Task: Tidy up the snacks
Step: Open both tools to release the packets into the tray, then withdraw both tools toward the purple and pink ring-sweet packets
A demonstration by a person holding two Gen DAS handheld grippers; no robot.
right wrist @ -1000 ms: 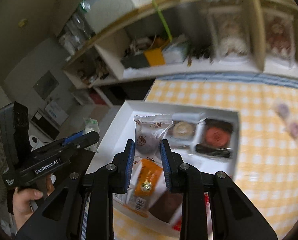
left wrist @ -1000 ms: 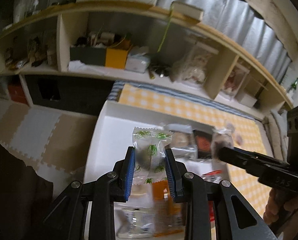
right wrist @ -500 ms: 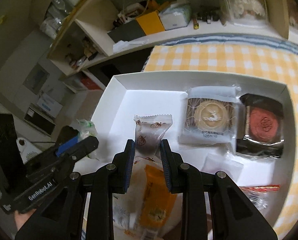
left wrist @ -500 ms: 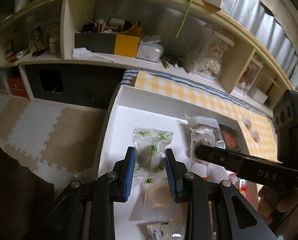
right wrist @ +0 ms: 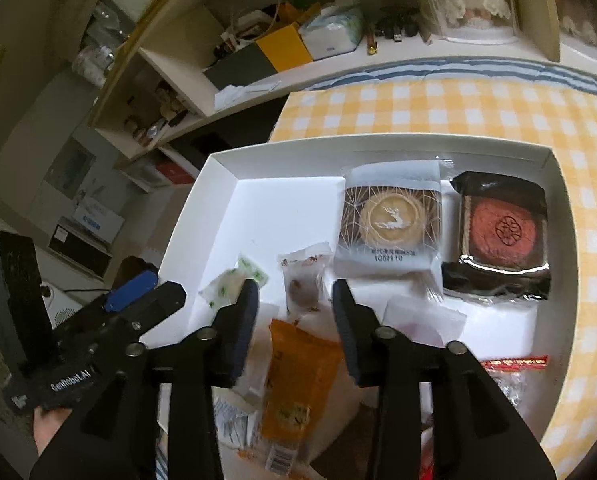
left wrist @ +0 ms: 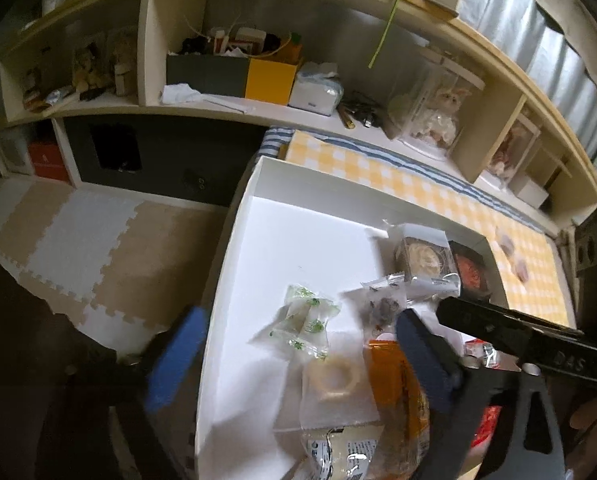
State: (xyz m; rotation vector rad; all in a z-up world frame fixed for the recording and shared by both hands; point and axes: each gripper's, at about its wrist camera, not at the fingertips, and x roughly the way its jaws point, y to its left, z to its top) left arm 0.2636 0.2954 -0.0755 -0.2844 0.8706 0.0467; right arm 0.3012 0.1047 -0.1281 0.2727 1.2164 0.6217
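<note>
**Both grippers open over the snack box**

A yellow-checked tablecloth [right wrist: 450, 108] covers the table, with a wooden shelf unit [left wrist: 150, 40] along its far side. On the cloth sits a shallow white box [right wrist: 218, 184] holding the snacks.

In the far right part of the box lie the two biggest packs, side by side: a dark-wrapped red pastry [right wrist: 502, 232] on the right and, just to its left, a white-wrapped pastry with a deer emblem [right wrist: 392, 220].

At the near side of the box an orange packet [right wrist: 302, 372] lies among other wrappers, and a clear packet with a pale ring-shaped snack [left wrist: 332, 376] rests just to its left.

The left gripper [left wrist: 298, 356] has just been opening and its jaws now stand wide apart. The green-printed candy wrapper [left wrist: 302, 320] lies on the box floor between them, touched by neither pad.

The right gripper [right wrist: 294, 296] has also just been opening; its jaws are partly apart. The brown-printed candy wrapper [right wrist: 302, 280] sits on the box floor between the tips, clear of both pads, just to the right of the green one and near the deer pastry.
</note>
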